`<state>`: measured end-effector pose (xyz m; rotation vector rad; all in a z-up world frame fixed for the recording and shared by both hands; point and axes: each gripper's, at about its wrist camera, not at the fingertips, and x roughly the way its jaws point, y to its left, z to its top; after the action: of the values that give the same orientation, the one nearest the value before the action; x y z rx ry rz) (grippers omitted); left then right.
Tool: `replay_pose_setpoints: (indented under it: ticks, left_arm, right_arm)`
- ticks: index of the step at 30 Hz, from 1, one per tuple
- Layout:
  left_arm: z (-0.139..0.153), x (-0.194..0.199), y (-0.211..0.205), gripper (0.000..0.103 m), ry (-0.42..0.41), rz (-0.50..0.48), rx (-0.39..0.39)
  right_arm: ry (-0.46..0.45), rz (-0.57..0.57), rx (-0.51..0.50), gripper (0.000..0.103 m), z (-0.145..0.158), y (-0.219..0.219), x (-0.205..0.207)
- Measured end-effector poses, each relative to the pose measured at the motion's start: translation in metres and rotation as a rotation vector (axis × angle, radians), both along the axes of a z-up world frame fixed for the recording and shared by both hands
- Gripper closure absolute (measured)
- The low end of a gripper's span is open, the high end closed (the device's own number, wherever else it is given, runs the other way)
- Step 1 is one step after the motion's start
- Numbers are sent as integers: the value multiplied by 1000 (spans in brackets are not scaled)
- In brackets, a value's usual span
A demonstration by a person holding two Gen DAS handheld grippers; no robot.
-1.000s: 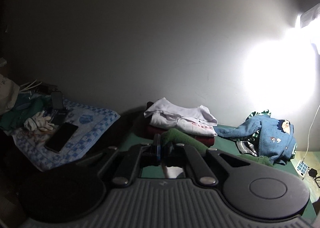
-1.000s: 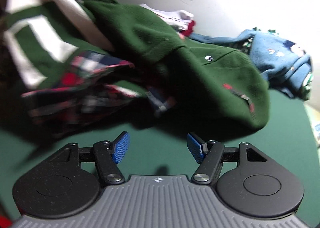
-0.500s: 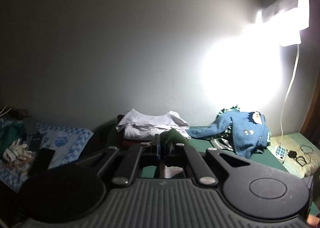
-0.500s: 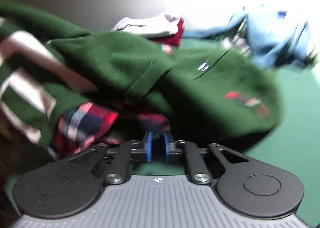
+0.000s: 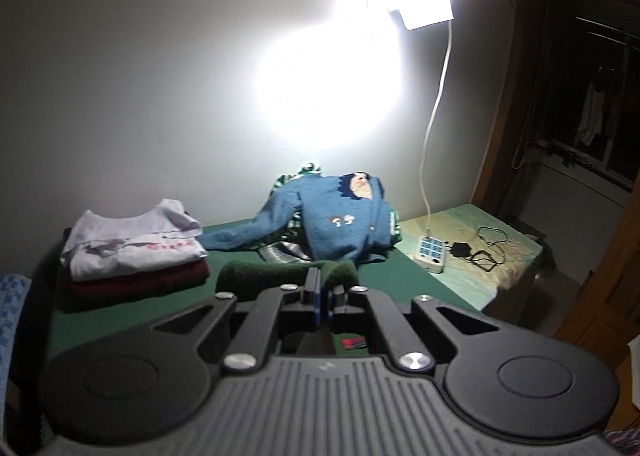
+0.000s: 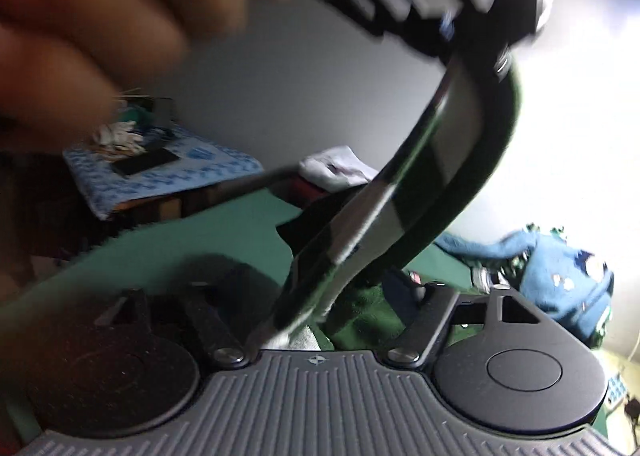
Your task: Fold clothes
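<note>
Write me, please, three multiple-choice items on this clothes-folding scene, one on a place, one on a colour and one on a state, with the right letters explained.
1. Where does the folded white garment lie?
A. On top of a folded dark red garment
B. Under the blue sweater
C. On the power strip

2. What colour is the crumpled sweater by the wall?
A. Yellow
B. Blue
C. Black

3. How is the left gripper?
A. Wide open and empty
B. Out of view
C. Shut on green fabric

Answers:
1. A: the white garment rests on the dark red garment, forming one stack on the green table.
2. B: the knit is plainly blue, with small pictures on its front.
3. C: its blue pads are pressed together on the green garment, which bunches up just beyond them.
</note>
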<state>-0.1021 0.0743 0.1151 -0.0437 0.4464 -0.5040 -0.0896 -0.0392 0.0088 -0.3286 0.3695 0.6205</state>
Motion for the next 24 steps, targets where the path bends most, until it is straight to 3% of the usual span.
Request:
replay_pose_setpoints:
  ticks: [1, 3, 5, 7, 9, 10, 14, 16, 20, 22, 24]
  left_arm:
    - [1, -2, 0, 102, -7, 5, 5]
    - [0, -5, 8, 93, -20, 45, 17]
    - [-4, -5, 25, 72, -14, 84, 8]
    - [-12, -5, 43, 35, 5, 101, 6]
    - [-29, -11, 51, 14, 15, 72, 34]
    - [-39, -16, 48, 7, 27, 36, 53]
    - [-70, -36, 29, 6, 74, -146, 46]
    - [-79, -43, 15, 6, 90, -211, 24]
    - [-103, -37, -3, 3, 171, -214, 29]
    - [-117, -30, -8, 3, 231, -192, 46]
    - [-134, -23, -9, 3, 288, -127, 89]
  right_arm:
    - [81, -29, 60, 96, 0, -10, 12]
    - [180, -98, 175, 98, 2, -38, 20]
    - [230, -173, 285, 98, 5, -72, 15]
    - [258, -221, 389, 98, 8, -109, 19]
    - [281, -270, 515, 99, 13, -151, 14]
    - [270, -304, 522, 99, 17, -164, 8]
    - [243, -454, 481, 98, 19, -202, -8]
    - [276, -517, 480, 98, 9, -214, -8]
    - [345, -700, 485, 97, -6, -248, -2]
    - [385, -782, 387, 88, -18, -258, 7]
    - [409, -824, 186, 63, -31, -262, 15]
